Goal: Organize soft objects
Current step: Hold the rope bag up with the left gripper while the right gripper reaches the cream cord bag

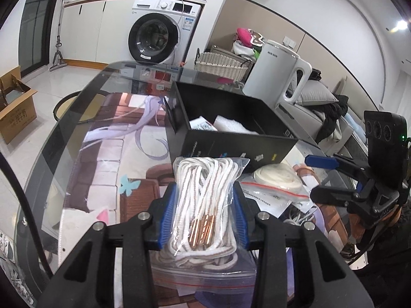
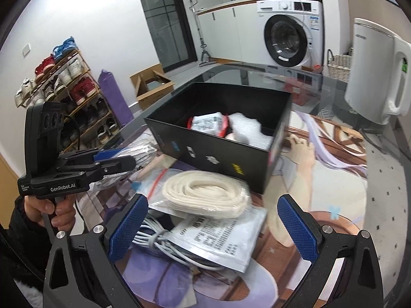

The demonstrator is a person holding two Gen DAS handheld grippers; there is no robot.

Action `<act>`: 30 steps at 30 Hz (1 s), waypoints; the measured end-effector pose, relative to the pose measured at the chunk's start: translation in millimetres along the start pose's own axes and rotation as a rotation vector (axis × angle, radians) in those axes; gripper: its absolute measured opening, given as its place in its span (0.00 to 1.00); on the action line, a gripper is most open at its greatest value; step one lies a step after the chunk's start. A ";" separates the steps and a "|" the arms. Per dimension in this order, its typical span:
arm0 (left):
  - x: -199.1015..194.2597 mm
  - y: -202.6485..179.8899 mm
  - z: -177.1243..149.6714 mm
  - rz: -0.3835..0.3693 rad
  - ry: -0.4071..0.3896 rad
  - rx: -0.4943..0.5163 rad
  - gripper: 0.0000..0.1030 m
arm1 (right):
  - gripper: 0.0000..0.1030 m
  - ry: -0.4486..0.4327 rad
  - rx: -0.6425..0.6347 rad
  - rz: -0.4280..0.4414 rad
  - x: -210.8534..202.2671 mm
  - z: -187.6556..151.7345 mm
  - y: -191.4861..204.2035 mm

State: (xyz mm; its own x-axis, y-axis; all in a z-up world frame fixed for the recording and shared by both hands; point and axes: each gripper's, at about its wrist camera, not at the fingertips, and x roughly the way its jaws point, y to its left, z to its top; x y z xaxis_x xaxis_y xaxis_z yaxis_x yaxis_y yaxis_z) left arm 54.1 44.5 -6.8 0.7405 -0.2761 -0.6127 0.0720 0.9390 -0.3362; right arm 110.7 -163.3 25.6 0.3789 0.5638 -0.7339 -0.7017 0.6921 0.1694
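My left gripper [image 1: 204,215] is shut on a clear zip bag of white cord with copper tips [image 1: 205,200] and holds it above the table, just in front of the open black box [image 1: 231,143]. The box [image 2: 218,151] holds a white foam piece [image 2: 249,128] and a red-edged packet [image 2: 208,124]. My right gripper [image 2: 213,228] is open and empty over a bag of cream rope [image 2: 208,195], a printed white pouch [image 2: 218,236] and a coil of white cable [image 2: 159,241]. The left gripper [image 2: 120,163] also shows in the right wrist view, at the left.
A white electric kettle [image 1: 277,74] stands behind the box on the glass table [image 1: 77,118]. A wicker basket [image 1: 221,64], a washing machine [image 1: 159,33], a cardboard box [image 1: 15,105] and a shoe rack [image 2: 69,89] stand around the table.
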 end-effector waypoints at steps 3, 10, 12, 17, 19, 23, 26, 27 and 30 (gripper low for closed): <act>-0.9 1.9 1.9 0.001 -0.007 -0.004 0.38 | 0.99 -0.003 -0.022 0.009 4.4 5.5 7.0; 0.2 5.0 2.1 0.002 -0.007 -0.012 0.38 | 0.99 0.112 0.035 -0.060 36.4 10.2 -1.9; 0.2 5.7 2.0 0.003 -0.007 -0.015 0.38 | 0.99 0.136 0.066 -0.045 41.5 7.5 -7.0; 2.1 8.1 2.2 0.004 -0.004 -0.017 0.38 | 0.99 0.132 0.010 -0.047 41.8 7.8 3.3; 2.5 7.8 2.2 0.003 -0.004 -0.017 0.38 | 0.99 0.144 -0.005 -0.045 46.0 8.4 6.4; 1.6 6.7 2.2 0.004 -0.004 -0.015 0.38 | 0.99 0.166 0.005 -0.041 56.4 6.0 6.0; 1.8 6.8 2.4 0.005 -0.005 -0.016 0.38 | 0.99 0.155 0.031 -0.021 56.1 4.9 2.2; 2.2 6.7 2.2 0.005 -0.005 -0.017 0.38 | 0.99 0.154 0.032 -0.019 56.5 4.7 2.1; 2.0 6.7 2.6 0.004 -0.005 -0.017 0.38 | 0.90 0.146 0.029 -0.015 55.8 3.8 1.7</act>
State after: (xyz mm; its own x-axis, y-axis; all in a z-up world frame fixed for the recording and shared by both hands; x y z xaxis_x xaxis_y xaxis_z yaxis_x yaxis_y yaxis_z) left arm 57.8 50.8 -8.5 0.7439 -0.2709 -0.6109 0.0574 0.9366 -0.3456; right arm 133.0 -128.9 -12.6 0.2959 0.4836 -0.8237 -0.6780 0.7138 0.1755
